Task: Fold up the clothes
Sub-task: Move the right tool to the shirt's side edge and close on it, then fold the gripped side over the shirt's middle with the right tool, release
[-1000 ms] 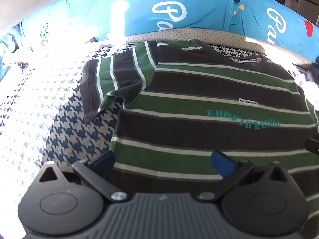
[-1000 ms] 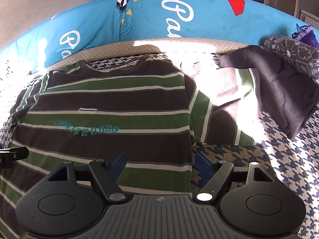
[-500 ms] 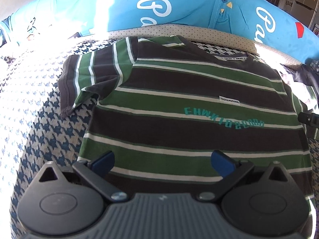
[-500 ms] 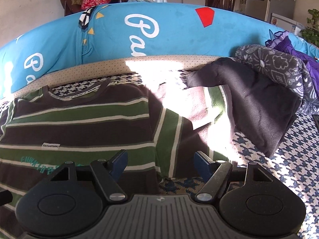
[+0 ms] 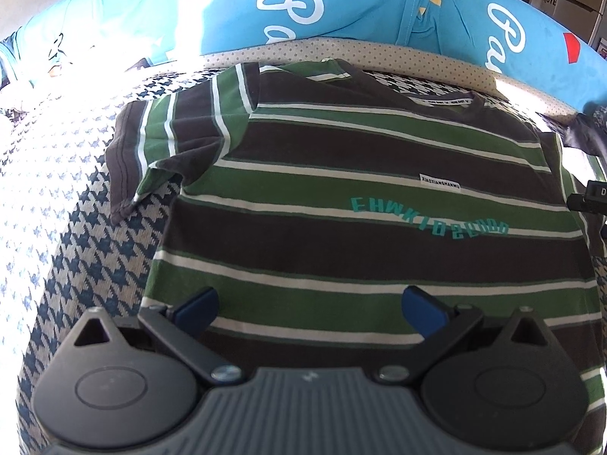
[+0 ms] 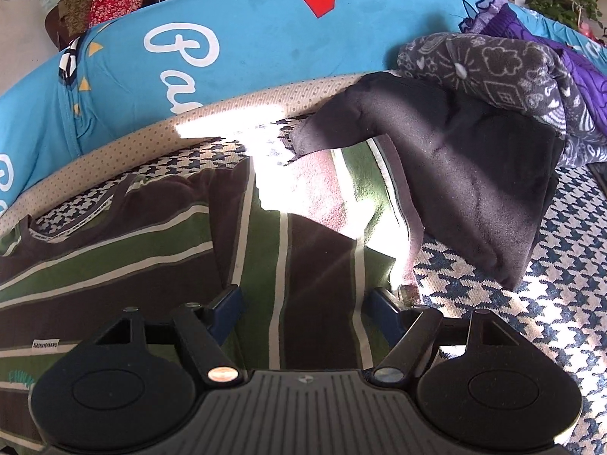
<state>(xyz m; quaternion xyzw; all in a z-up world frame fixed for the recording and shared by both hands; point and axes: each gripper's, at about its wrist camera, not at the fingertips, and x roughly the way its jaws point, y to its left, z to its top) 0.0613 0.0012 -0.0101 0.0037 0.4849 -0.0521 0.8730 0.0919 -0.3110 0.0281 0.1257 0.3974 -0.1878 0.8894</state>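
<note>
A brown, green and white striped cotton T-shirt [image 5: 371, 204] with teal lettering fills mid-frame; navy-and-cream houndstooth woven cover [image 5: 87, 250] lower left; bright blue white-scripted cushion [image 5: 341, 3] across the top.

There is one striped shirt [image 5: 371, 204]. There is one black cloth [image 6: 447, 174], one gray cloth with drawings [image 6: 504, 64] and one purple cloth [image 6: 531, 26]. There are two grippers, left gripper [image 5: 309, 309] and right gripper [image 6: 307, 313].

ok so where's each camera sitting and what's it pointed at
Left wrist: on the left gripper, angled down at the striped t-shirt body; open blue fingers show.
Right wrist: on the right gripper, angled down over the shirt's sleeve, near a dark garment; open fingers show.
Shared: the shirt, houndstooth cover, blue cushion.
</note>
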